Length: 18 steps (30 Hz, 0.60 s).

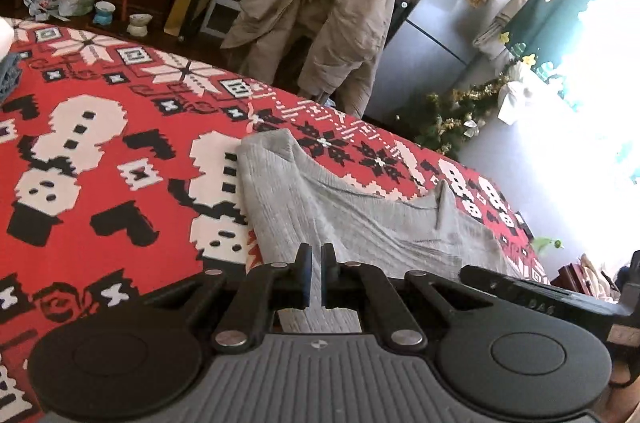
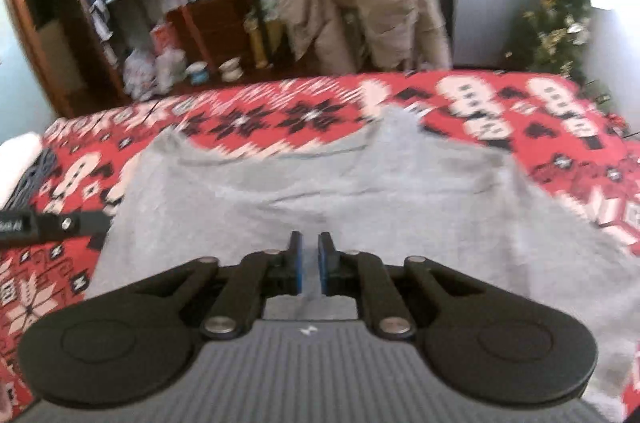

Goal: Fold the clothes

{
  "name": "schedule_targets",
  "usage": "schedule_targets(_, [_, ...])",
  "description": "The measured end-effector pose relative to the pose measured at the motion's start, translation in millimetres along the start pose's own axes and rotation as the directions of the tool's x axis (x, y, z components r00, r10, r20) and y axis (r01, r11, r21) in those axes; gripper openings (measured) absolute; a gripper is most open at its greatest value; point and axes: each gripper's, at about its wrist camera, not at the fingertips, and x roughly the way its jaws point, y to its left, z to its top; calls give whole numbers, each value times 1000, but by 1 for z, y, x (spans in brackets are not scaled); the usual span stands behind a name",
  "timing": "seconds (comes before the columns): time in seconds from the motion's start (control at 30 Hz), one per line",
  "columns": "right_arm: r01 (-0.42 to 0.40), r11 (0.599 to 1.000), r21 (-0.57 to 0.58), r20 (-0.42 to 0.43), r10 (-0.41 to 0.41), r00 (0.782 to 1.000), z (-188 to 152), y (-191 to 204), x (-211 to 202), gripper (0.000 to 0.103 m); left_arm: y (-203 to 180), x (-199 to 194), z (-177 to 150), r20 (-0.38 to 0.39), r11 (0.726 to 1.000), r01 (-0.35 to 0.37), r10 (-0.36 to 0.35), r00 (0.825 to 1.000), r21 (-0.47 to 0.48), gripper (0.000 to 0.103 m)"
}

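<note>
A grey shirt [image 2: 320, 191] is laid flat on the red patterned bed [image 1: 100, 143]. The left gripper [image 1: 317, 277] is closed on nothing; the right gripper [image 2: 309, 269] is slightly parted, empty. An edge must next be gripped for folding.

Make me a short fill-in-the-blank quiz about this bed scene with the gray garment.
1. The gray garment lies spread on a patterned blanket whose main color is ____.
2. The beige coat is draped over a ____.
3. A silver ____ stands to the right of the coat, covered in magnets.

Missing words: red; chair; refrigerator
</note>
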Motion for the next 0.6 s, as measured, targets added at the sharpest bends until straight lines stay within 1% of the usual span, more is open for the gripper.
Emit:
schedule_targets(0.1, [-19, 999, 34, 25, 19, 1000, 9, -11, 2, 22, 0, 8, 12, 15, 1000, -1, 1, 1000, 5, 3])
schedule_targets(0.13, [-28, 999, 41, 20, 28, 999, 12, -14, 6, 24, 0, 12, 15, 13, 1000, -5, 5, 1000, 5, 3])
schedule_targets(0.23, [-42, 997, 58, -15, 43, 999, 17, -17, 20, 25, 0, 26, 25, 12, 1000, -17, 17, 1000, 9, 3])
schedule_targets(0.27, [-44, 997, 62, -27, 45, 999, 18, -17, 24, 23, 1, 30, 27, 13, 1000, -21, 21, 1000, 14, 3])
schedule_targets(0.3, [-47, 997, 62, -23, 49, 999, 18, -16, 26, 9, 1, 35, 28, 7, 999, -27, 27, 1000, 19, 3])
schedule_targets(0.33, [-52, 997, 60, -12, 53, 999, 19, -13, 26, 2, 1, 40, 28, -2, 999, -33, 33, 999, 23, 3])
schedule_targets(0.4, [-6, 999, 38, 28, 5, 1000, 19, -7, 21, 2, 1, 50, 28, -17, 998, -49, 50, 999, 42, 3])
schedule_targets(0.47, [36, 999, 18, 50, -36, 998, 19, -4, 19, 2, -1, 54, 24, -20, 995, -69, 70, 997, 77, 7])
schedule_targets(0.53, [53, 999, 6, 47, -53, 997, 19, -5, 21, 2, -3, 54, 21, -11, 991, -79, 81, 997, 108, 7])
schedule_targets(0.6, [82, 997, -2, 4, -82, 997, 16, -7, 32, 2, -5, 54, 21, -10, 987, -87, 89, 996, 132, 7])
